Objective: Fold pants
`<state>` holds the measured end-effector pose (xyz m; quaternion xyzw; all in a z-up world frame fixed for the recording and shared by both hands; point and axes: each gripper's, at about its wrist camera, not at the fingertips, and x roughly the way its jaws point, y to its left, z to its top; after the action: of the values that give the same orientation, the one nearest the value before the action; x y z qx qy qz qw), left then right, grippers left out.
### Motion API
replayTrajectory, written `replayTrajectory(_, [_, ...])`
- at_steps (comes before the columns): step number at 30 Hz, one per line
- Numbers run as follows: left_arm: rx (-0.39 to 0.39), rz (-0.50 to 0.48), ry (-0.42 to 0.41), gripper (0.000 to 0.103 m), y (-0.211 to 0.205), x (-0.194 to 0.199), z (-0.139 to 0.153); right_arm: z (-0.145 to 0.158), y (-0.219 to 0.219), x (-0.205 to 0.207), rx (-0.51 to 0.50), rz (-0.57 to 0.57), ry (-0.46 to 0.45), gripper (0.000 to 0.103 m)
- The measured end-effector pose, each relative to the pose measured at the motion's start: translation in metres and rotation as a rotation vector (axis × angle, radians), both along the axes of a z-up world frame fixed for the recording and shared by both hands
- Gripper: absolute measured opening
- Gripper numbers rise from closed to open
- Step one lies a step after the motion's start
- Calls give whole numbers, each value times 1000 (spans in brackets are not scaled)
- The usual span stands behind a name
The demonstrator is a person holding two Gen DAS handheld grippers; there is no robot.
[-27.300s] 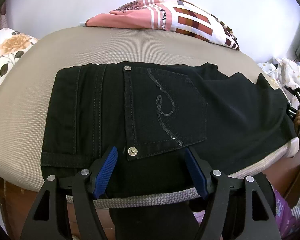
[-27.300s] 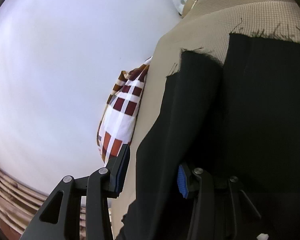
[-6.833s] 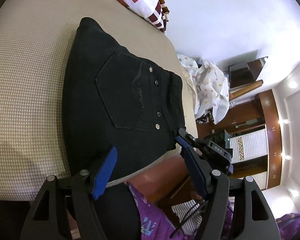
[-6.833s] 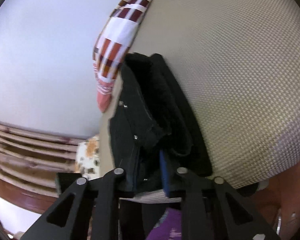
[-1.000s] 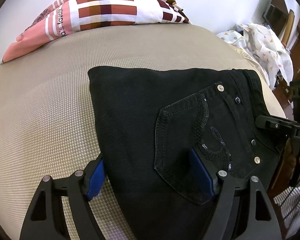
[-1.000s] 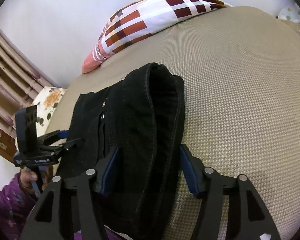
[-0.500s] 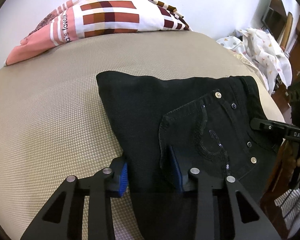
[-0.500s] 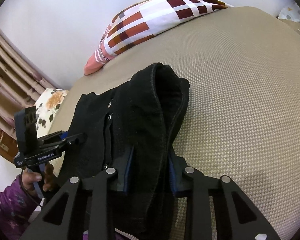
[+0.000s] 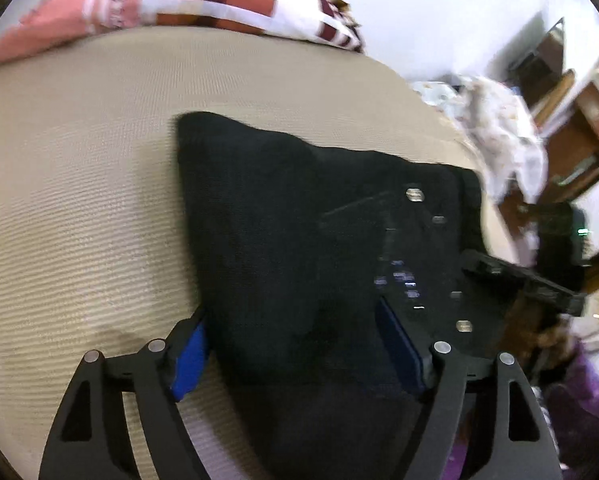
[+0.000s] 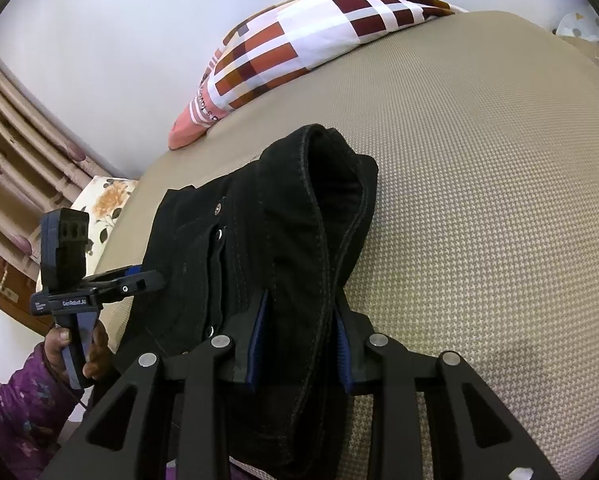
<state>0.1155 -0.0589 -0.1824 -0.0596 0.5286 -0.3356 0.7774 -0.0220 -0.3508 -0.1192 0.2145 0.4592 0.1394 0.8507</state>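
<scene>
While the folded black pants [image 9: 299, 240] lie on the beige bed [image 9: 79, 200] near its front edge, the left gripper [image 9: 295, 344] sits over their near end, jaws opening, blue pads standing clear on either side of the fabric, not pressing it. Left wrist view is motion-blurred; the back pocket with rivets shows only roughly. Right gripper [image 10: 299, 344] is clenched on a thick bundle of pants layers at the opposite end, pads pressed into the seamed fold, which humps up ahead of it. From the right wrist view, the left gripper shows at the far side, held in a hand [image 10: 79, 356] with a purple sleeve [image 10: 15, 412]. Around: checked red-and-white pillow [image 10: 319, 40] at the head of the bed against the white wall, floral pillow [image 10: 103, 204] beside the bed's left edge, a white patterned cloth [image 9: 499, 120] heaped off the right side, wooden furniture [image 9: 571, 140] behind it. Nothing else lies on the bed near the pants.
</scene>
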Motion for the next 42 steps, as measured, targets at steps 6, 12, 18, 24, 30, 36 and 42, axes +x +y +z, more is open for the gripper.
replayTrajectory(6, [-7, 27, -28, 33, 13, 1, -1, 0, -1, -3, 26, -11, -8, 27])
replayTrajectory(12, [-22, 18, -4, 34, 15, 6, -2, 1, -2, -3, 25, -3, -3, 27])
replayTrajectory(18, [-58, 12, 10, 52, 9, 4, -3, -4, -4, 2, 44, -9, 24, 35])
replayTrajectory(24, [22, 20, -88, 20, 4, -8, 9, 5, 2, -3, 35, -9, -14, 23])
replayTrajectory(30, [58, 36, -166, 17, 2, -22, 25, 22, 9, -8, 54, -16, -53, 21])
replayTrajectory(36, [54, 78, -186, 17, 21, -25, 34, 31, 24, -3, 74, 1, -69, 20])
replayTrajectory(42, [68, 137, -231, 17, 52, -28, 51, 41, 53, 13, 90, 43, -88, 20])
